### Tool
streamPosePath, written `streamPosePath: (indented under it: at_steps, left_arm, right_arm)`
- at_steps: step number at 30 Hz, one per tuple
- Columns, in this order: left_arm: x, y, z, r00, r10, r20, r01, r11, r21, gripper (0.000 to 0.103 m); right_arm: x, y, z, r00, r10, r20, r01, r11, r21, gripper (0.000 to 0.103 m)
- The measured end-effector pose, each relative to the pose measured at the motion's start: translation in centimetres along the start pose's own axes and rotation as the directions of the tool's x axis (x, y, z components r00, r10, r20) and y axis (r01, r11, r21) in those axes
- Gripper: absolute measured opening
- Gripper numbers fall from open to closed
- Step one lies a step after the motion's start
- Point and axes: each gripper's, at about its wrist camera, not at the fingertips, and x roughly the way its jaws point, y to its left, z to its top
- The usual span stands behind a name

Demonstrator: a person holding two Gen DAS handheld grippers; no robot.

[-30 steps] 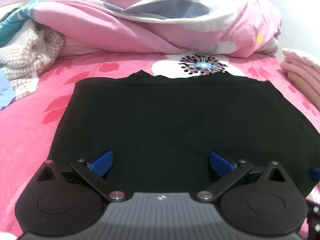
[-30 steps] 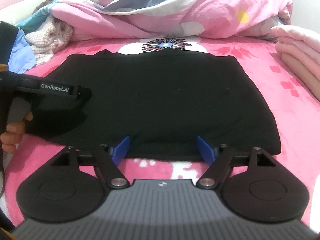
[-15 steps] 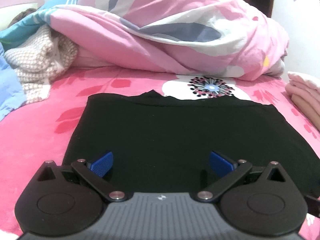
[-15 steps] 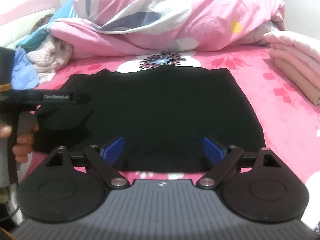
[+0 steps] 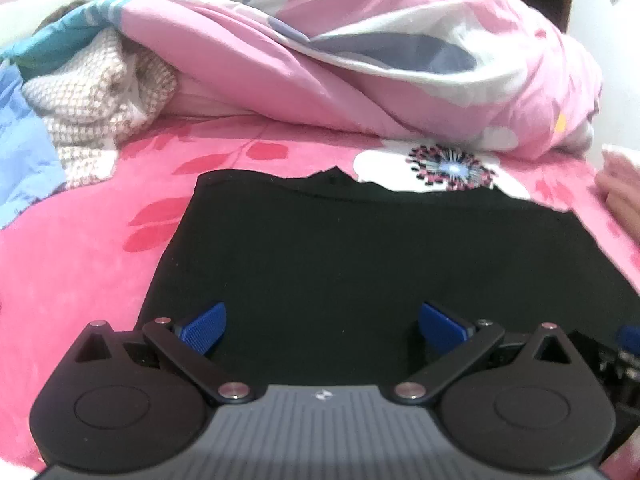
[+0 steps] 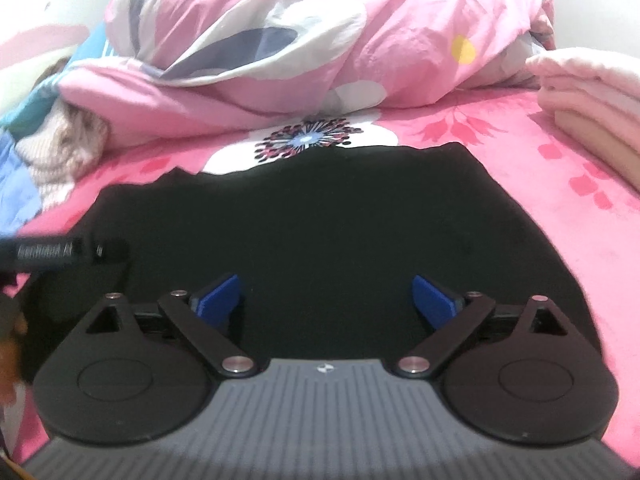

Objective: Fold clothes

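Black garment [image 6: 320,216] lies flat on the pink sheet [image 6: 560,200] below the quilt [image 6: 320,40] — right gripper [image 6: 326,296] has just been opening, jaws wide, nothing clamped, left gripper [image 5: 322,328] likewise released — so this fold looks set down, next one due.

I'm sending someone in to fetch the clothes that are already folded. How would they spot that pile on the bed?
Start at the big rumpled pink flowered quilt heaped at the far end of the bed. Follow the pink bedsheet from it toward the right edge, past the flat black garment. There sits the folded pile: pale pink layers stacked neatly, unlike the crumpled knit heap on the opposite side.
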Motion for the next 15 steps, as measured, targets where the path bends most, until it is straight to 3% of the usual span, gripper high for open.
streamPosePath:
  at_steps: [15]
  left_arm:
    - [0.8, -0.19, -0.47, 1.0, 0.027, 0.007, -0.028, 0.999, 0.019, 0.103]
  right_arm:
    - [0.7, -0.32, -0.77, 0.999, 0.023, 0.039, -0.025, 0.999, 0.029, 0.102]
